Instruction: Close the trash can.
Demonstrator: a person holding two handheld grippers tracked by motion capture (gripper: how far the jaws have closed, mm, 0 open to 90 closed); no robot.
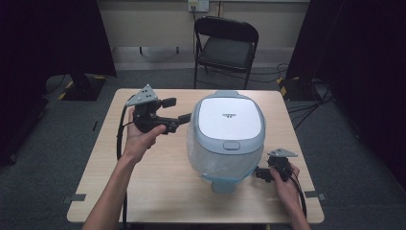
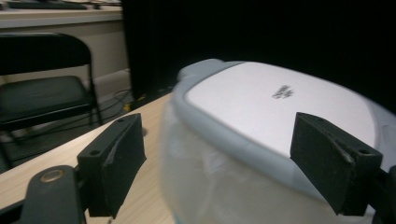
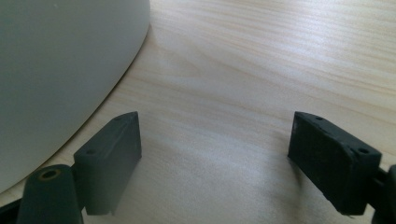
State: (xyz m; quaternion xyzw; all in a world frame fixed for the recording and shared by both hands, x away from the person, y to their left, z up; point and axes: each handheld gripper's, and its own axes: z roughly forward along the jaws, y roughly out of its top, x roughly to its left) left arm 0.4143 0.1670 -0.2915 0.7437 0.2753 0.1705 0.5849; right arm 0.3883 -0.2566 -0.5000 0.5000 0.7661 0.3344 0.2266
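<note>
A rice cooker with a white lid and a grey-blue rim stands in the middle of the wooden table. My left gripper is held up at its left side, open, jaws pointing at the lid's edge and holding nothing. In the left gripper view the cooker lid lies just beyond the open left gripper. My right gripper sits low by the cooker's front right. In the right gripper view it is open over bare wood, with the cooker's pale wall to its left.
A black folding chair stands beyond the table's far edge, also seen in the left gripper view as the chair at left. Cables lie on the floor at the right. Bare table surrounds the cooker on all sides.
</note>
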